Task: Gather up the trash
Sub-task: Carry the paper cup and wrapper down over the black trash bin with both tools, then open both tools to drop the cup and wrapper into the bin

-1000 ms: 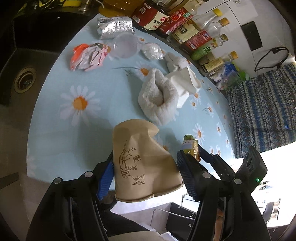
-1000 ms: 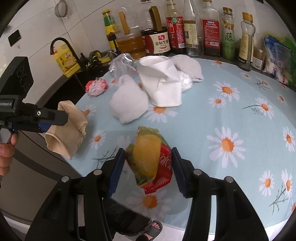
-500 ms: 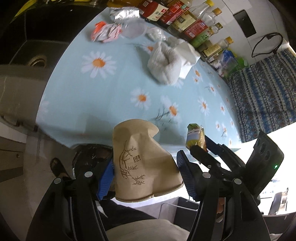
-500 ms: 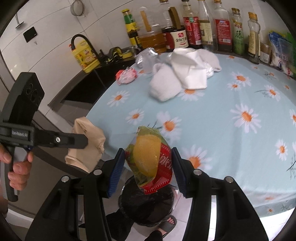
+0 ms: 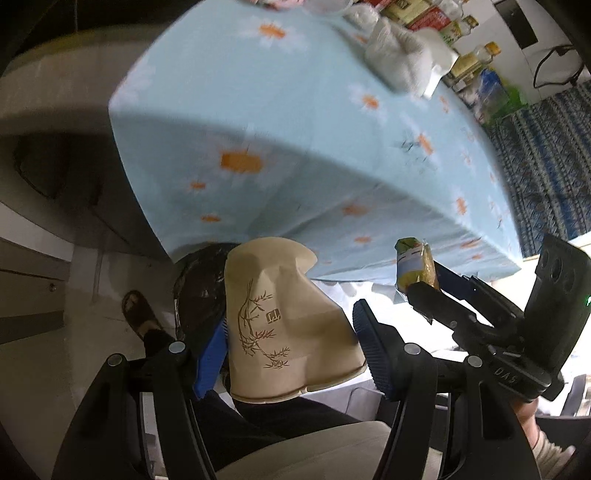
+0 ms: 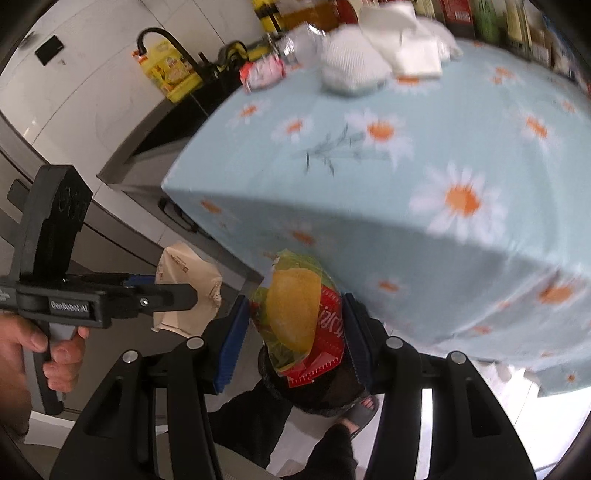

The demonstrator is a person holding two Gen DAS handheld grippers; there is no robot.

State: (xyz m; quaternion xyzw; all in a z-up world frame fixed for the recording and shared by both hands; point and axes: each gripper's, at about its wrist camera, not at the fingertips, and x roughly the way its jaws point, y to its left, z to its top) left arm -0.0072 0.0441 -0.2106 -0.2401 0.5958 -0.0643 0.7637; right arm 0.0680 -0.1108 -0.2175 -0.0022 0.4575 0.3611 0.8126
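Past table edge now, left gripper clamping crushed cup, right gripper clamping snack wrapper

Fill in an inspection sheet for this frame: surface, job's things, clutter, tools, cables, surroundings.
Surface: table under a light blue daisy cloth, seen from below its front edge.
Job's things: crushed tan paper cup in the left tool; yellow and red snack wrapper in the right tool; black-lined bin on the floor beneath both.
Clutter: white crumpled paper and cloth, a pink wrapper, a bottle row at the far edge.
Tools: each shut on its item, off the table's edge.
Cables: a black cord on the wall.
Surroundings: sink tap, grey cabinets, a sandalled foot.
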